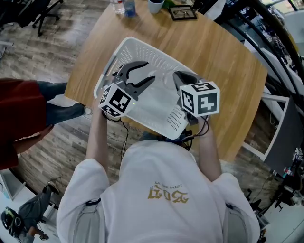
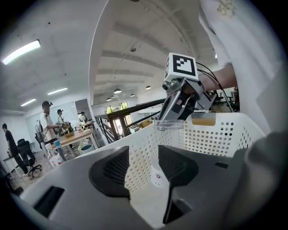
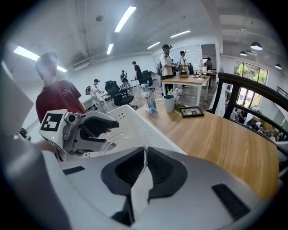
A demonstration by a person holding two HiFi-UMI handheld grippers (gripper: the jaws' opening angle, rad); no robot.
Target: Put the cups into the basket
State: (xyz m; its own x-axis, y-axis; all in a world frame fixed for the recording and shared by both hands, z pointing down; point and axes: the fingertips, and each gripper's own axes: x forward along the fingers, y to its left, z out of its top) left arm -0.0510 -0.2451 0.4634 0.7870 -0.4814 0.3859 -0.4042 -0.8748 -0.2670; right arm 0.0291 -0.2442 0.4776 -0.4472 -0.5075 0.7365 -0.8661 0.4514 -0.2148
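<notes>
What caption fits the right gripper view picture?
Right tool pinches the rim of a clear cup over the white basket, left tool open nearby.

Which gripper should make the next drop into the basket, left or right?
Right. The right gripper is shut on the clear cup by its wall and hangs over the basket, so it likely only needs to lower and release. The left gripper has its jaws apart with no cup between them.

A wooden table [image 1: 223, 61] stands on a grey plank floor [image 1: 28, 61]. At its far edge a water bottle [image 1: 128, 7] stands near a dark framed picture [image 1: 183, 13] lying flat. A person in a red top [image 1: 19, 118] is beside the table, with a black office chair [image 1: 42, 12] farther off.
</notes>
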